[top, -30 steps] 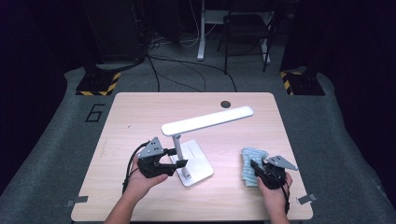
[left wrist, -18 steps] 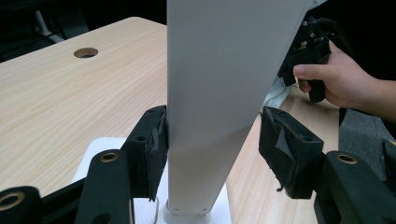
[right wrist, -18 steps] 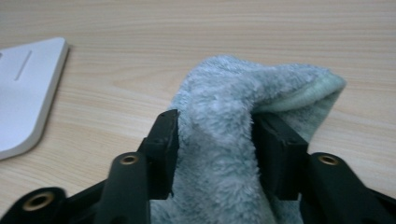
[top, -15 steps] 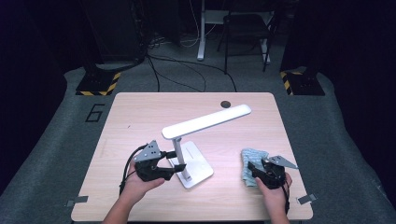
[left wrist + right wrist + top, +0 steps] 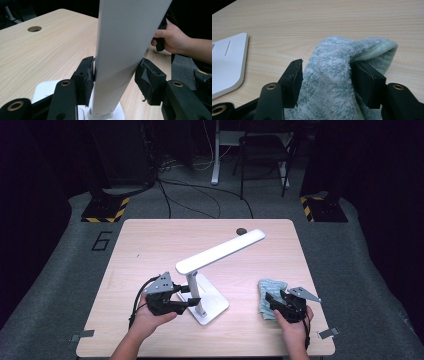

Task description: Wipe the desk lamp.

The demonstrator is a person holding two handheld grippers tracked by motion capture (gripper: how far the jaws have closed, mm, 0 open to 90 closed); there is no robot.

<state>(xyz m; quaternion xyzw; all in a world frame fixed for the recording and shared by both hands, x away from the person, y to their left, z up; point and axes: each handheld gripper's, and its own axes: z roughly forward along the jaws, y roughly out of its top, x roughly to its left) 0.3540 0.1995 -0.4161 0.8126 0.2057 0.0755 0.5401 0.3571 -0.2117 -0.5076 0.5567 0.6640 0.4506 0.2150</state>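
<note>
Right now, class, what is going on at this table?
A person works with two handheld grippers at a wooden table. The left gripper has just been closing around the upright post of a white desk lamp. The right gripper, jaws just opened wider, has a blue-green cloth bunched between them.

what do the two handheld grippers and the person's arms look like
Both the left gripper and the right gripper are matte black with two blocky padded jaws, brass-coloured pivot rivets, and a grey three-cornered plate on top. A black cable loops from the left one. The forearms are bare, no sleeves in sight.
</note>
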